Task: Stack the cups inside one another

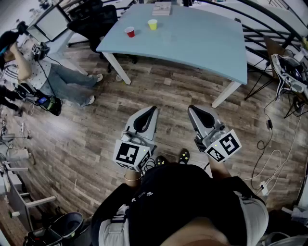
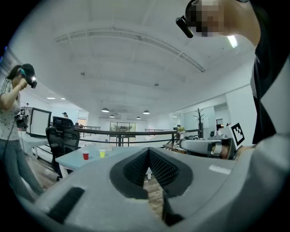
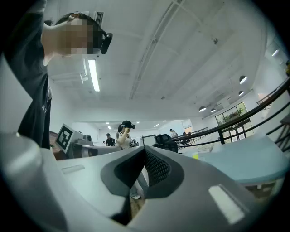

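Far left in the head view: a seated person (image 1: 21, 67) by a monitor (image 1: 50, 23), then a dark office chair (image 1: 94, 19) at the left end of the bench (image 1: 202, 43). Both cups stand upright on the bench near that left end, apart from each other, not nested. The red cup (image 1: 129, 31) is close to the near-left corner. The yellow cup (image 1: 152, 24) is just to the right of it in the picture and a bit further back. A flat stack (image 1: 162, 8) lies at the far edge behind the yellow cup. You're standing well back from the bench, with wood floor (image 1: 86, 134) between you and it. Your left tongs (image 1: 153, 110) are held low in front of you, roughly level, pointing towards the bench. The left gripper view shows the jaws closed tip to tip with nothing between them, and both cups small in the distance to the left of the tips. Your right tongs (image 1: 191, 108) sit just beside the left ones, about parallel, nose tipped slightly up. Their jaws are likewise pressed together and empty. Neither tool is anywhere near a cup. Far right: cables (image 1: 269, 153) trail across the floor past the bench's right leg.
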